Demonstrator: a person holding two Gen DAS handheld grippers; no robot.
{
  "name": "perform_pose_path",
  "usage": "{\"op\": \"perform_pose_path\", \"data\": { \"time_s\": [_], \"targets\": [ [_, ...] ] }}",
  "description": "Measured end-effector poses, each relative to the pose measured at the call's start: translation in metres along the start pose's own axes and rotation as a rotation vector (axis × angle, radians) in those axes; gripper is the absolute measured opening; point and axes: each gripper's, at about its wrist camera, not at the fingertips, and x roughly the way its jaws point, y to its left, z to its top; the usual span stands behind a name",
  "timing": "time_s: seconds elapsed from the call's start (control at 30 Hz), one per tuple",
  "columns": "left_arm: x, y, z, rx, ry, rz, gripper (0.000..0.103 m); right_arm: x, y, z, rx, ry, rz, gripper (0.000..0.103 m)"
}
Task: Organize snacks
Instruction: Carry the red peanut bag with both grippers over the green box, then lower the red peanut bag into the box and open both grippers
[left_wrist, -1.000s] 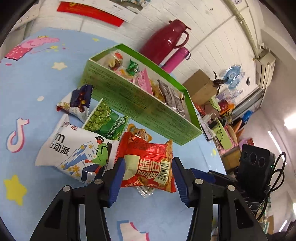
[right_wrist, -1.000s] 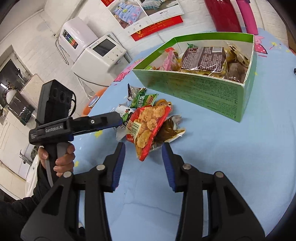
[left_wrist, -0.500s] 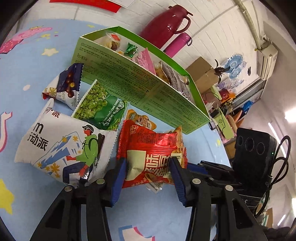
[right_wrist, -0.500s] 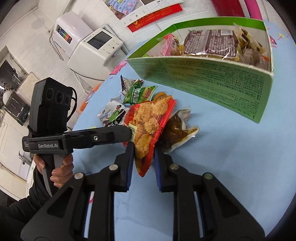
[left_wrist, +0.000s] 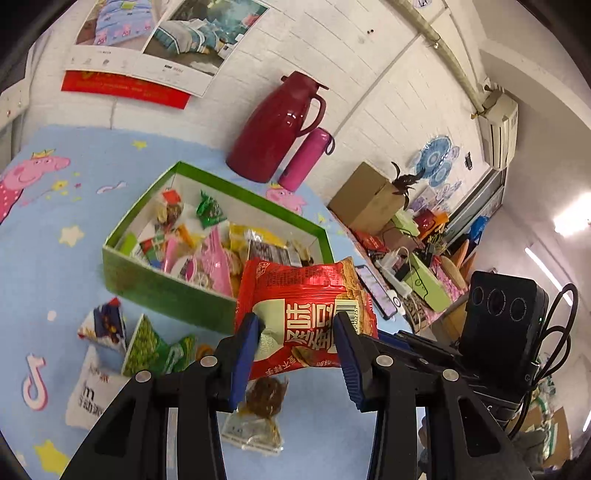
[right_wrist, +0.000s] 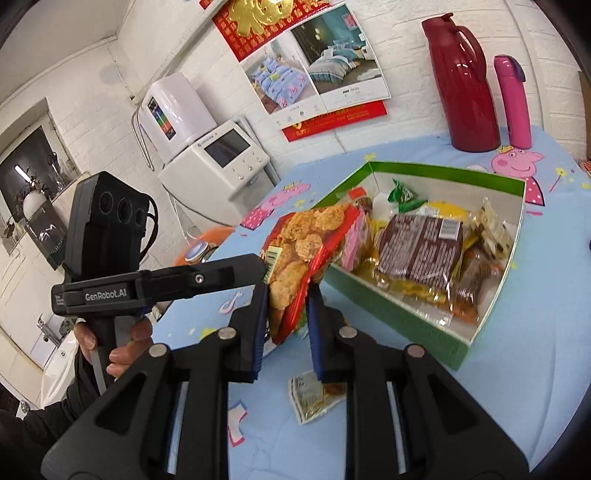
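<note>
The bench (right_wrist: 517, 387), spread with a pale blue cartoon-print cloth, carries an open green cardboard box (left_wrist: 162, 291) heaped with mixed wrapped snacks. A shiny red foil snack packet (left_wrist: 306, 314) printed with a barcode and round golden crackers is held in the air at the box's near edge. The right gripper (right_wrist: 287, 317) has its fingers clamped on the packet's lower end. The left gripper (left_wrist: 295, 345) has its fingers spread either side of the packet; whether they touch it is unclear. Its blue pads hide the packet's side edges.

cluttered home room: cartoon tablecloth (right_wrist: 554, 369), thermos (right_wrist: 461, 81), water dispenser (right_wrist: 207, 147).
</note>
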Motion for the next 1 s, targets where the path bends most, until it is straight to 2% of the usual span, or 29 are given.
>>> {"op": "perform_pose_path", "data": {
  "time_s": [0.2, 0.4, 0.47, 0.5, 0.57, 0.6, 0.67, 0.7, 0.73, 0.8, 1.0],
  "targets": [
    [0.023, 0.001, 0.044, 0.031, -0.024, 0.053, 0.042, 0.017, -0.028, 0.030, 0.040, -0.059, 0.013, 0.023],
    [0.053, 0.022, 0.075, 0.001, -0.011, 0.080, 0.042, 0.044, -0.057, 0.052, 0.084, -0.096, 0.018, 0.023],
    [0.062, 0.028, 0.081, 0.008, -0.007, 0.103, 0.042, 0.055, -0.067, 0.057, 0.087, -0.104, -0.009, 0.024],
    [0.067, 0.031, 0.084, 0.010, -0.006, 0.120, 0.046, 0.062, -0.073, 0.058, 0.091, -0.095, -0.042, 0.024],
    [0.073, 0.041, 0.084, -0.016, 0.004, 0.175, 0.074, 0.074, -0.082, 0.057, 0.094, -0.053, -0.112, 0.054],
    [0.073, 0.046, 0.082, -0.039, -0.011, 0.206, 0.091, 0.076, -0.086, 0.055, 0.086, -0.048, -0.136, 0.059],
    [0.067, 0.056, 0.074, -0.072, -0.068, 0.266, 0.095, 0.074, -0.090, 0.048, 0.070, -0.055, -0.147, 0.062],
    [0.065, 0.060, 0.072, -0.075, -0.076, 0.288, 0.095, 0.073, -0.091, 0.046, 0.074, -0.055, -0.137, 0.063],
    [0.064, 0.063, 0.069, -0.077, -0.072, 0.307, 0.095, 0.072, -0.092, 0.044, 0.075, -0.054, -0.143, 0.069],
    [0.061, 0.068, 0.066, -0.082, -0.067, 0.330, 0.095, 0.069, -0.089, 0.041, 0.068, -0.060, -0.180, 0.073],
    [0.035, 0.051, 0.052, -0.051, -0.107, 0.380, 0.095, 0.042, -0.070, 0.037, 0.089, -0.088, -0.163, 0.083]
  ]
}}
